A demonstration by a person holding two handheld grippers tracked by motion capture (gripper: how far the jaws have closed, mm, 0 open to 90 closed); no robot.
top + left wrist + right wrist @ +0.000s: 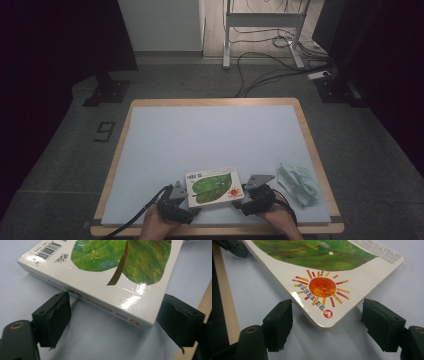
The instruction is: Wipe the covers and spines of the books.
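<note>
A: Looking from the high view, where does your book [213,187] lie?

B: On the table [210,135], near its front edge, long axis across, between your left gripper [184,196] and right gripper [242,192], about equally near.

A: Left gripper view?

B: Jaws apart; the spine crosses your gap.

A: Right gripper view?

B: Jaws apart; the sun corner pokes in, unclamped.

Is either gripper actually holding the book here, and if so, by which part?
Nothing is held. The left gripper straddles the book's spine end and the right gripper straddles its sun corner, both with jaws open and not clamped.
</note>
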